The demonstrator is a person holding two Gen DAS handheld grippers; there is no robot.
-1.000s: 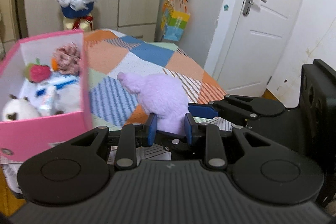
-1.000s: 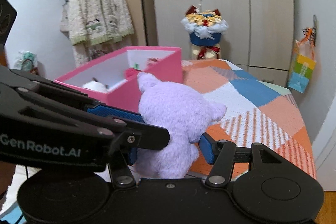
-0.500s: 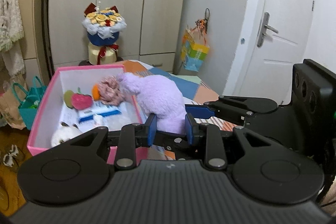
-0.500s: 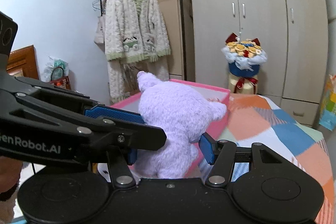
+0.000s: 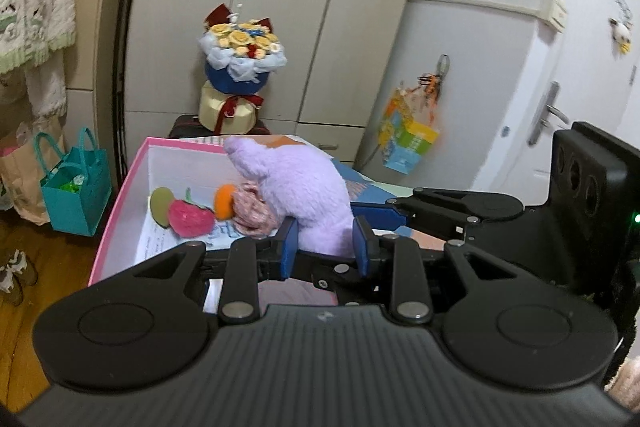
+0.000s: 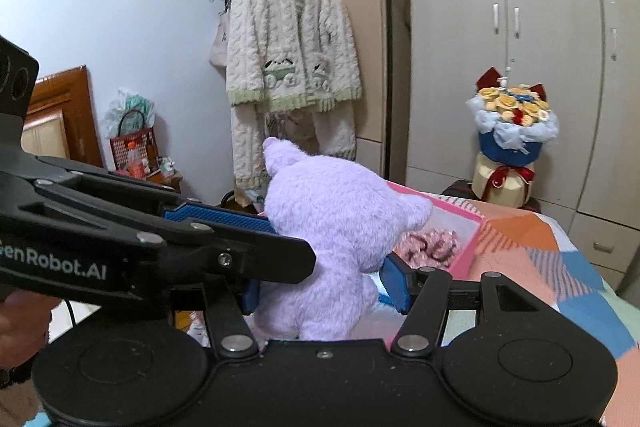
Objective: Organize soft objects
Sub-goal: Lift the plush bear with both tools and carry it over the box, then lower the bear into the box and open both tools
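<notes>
Left claw: your left claw (image 5: 325,251) is narrow, its blue pads (image 5: 289,247) pinching the lower part of the purple plush toy (image 5: 300,195).
Right claw: your right claw (image 6: 324,285) stands wider and clamps the same toy's body (image 6: 332,247) from both sides.
Toy: you hold it upright in the air, over the near edge of the pink box (image 5: 120,203).
Box: it sits on the bed (image 6: 560,267), at the bed's edge; inside lie a red plush strawberry (image 5: 190,223), an orange ball (image 5: 224,207) and a pink ruffled piece (image 6: 430,245).
</notes>
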